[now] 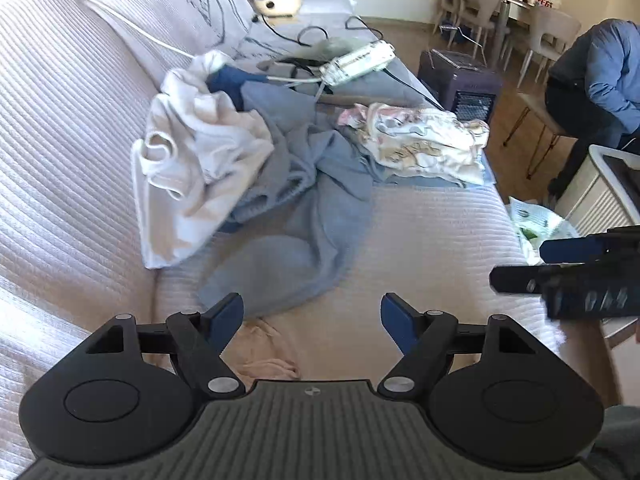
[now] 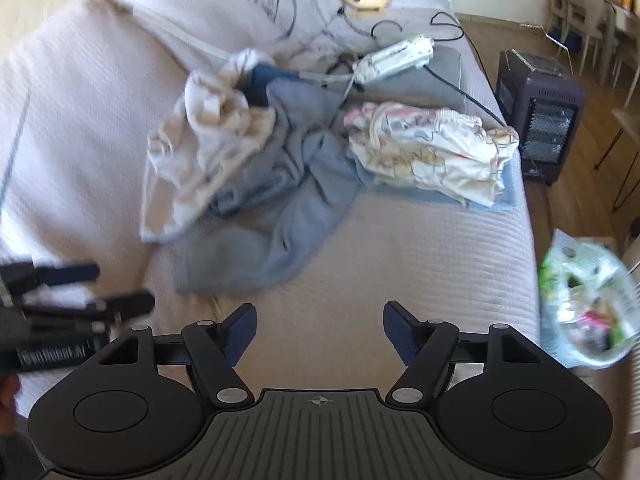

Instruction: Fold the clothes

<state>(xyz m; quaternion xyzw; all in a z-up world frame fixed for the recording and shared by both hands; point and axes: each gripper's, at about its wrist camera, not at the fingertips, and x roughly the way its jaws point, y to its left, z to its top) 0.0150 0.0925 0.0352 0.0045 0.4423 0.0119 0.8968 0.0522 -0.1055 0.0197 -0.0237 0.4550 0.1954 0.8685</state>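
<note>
Clothes lie heaped on the sofa, at twelve o'clock from both tools; left gripper and right gripper hover with jaws apart, empty.

A sofa covered in ribbed pale fabric is seen from above. The left gripper is held over the seat with its jaws apart and nothing between them. At twelve o'clock from it, a grey-blue garment is spread in a heap, partly overlapped at eleven o'clock by a crumpled white garment. At one o'clock, a printed garment is laid near the seat's edge. The right gripper is seen at three o'clock, blurred.
</note>
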